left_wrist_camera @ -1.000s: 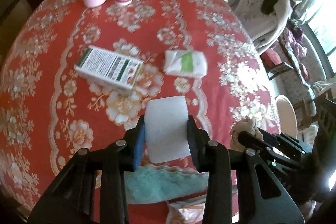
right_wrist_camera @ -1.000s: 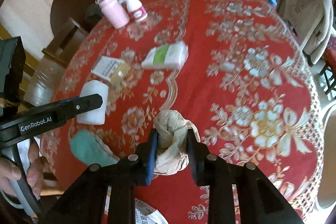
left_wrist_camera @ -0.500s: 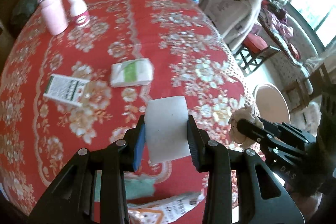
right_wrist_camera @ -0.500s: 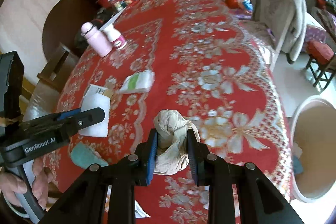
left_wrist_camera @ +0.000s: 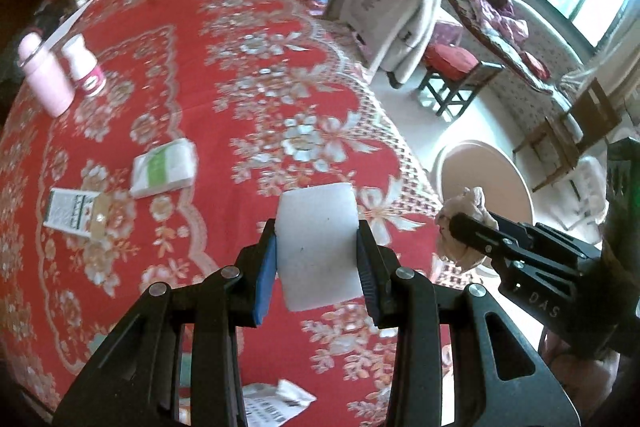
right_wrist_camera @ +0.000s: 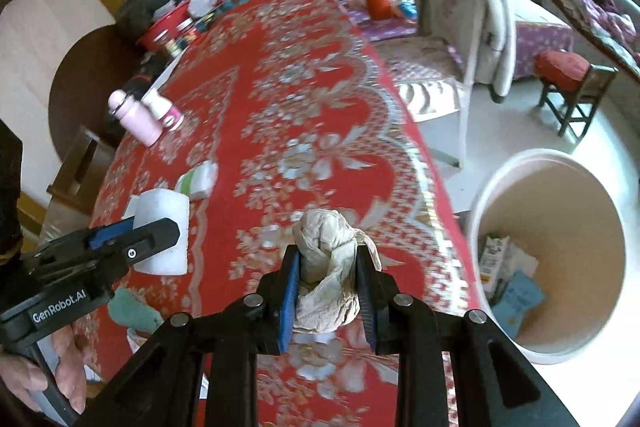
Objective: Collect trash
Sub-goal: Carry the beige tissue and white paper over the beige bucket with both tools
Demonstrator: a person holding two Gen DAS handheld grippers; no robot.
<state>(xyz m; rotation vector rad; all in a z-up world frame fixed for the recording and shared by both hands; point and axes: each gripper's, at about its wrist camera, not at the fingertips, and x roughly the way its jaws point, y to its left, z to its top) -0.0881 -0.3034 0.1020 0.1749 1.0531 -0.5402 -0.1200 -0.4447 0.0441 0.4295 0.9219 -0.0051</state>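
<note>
My left gripper (left_wrist_camera: 317, 259) is shut on a white foam block (left_wrist_camera: 318, 239) and holds it above the red floral tablecloth (left_wrist_camera: 248, 75). My right gripper (right_wrist_camera: 327, 267) is shut on a crumpled beige tissue wad (right_wrist_camera: 326, 271), near the table's right edge. The wad (left_wrist_camera: 460, 227) also shows in the left wrist view, and the foam block (right_wrist_camera: 164, 235) in the right wrist view. A round cream trash bin (right_wrist_camera: 560, 251) stands on the floor right of the table, with wrappers inside. A white-green tissue pack (left_wrist_camera: 165, 167) and a small carton (left_wrist_camera: 74, 213) lie on the cloth.
A pink bottle (left_wrist_camera: 44, 79) and a white bottle (left_wrist_camera: 86, 69) stand at the table's far left. A teal cloth (right_wrist_camera: 132, 311) and printed paper (left_wrist_camera: 276, 403) lie near the front edge. A chair draped with a coat (right_wrist_camera: 472, 7) and a red-cushioned stool (right_wrist_camera: 568, 87) stand beyond the table.
Both grippers have swung right with their loads toward the table's right edge. The trash bin has come into full view in the right wrist view.
</note>
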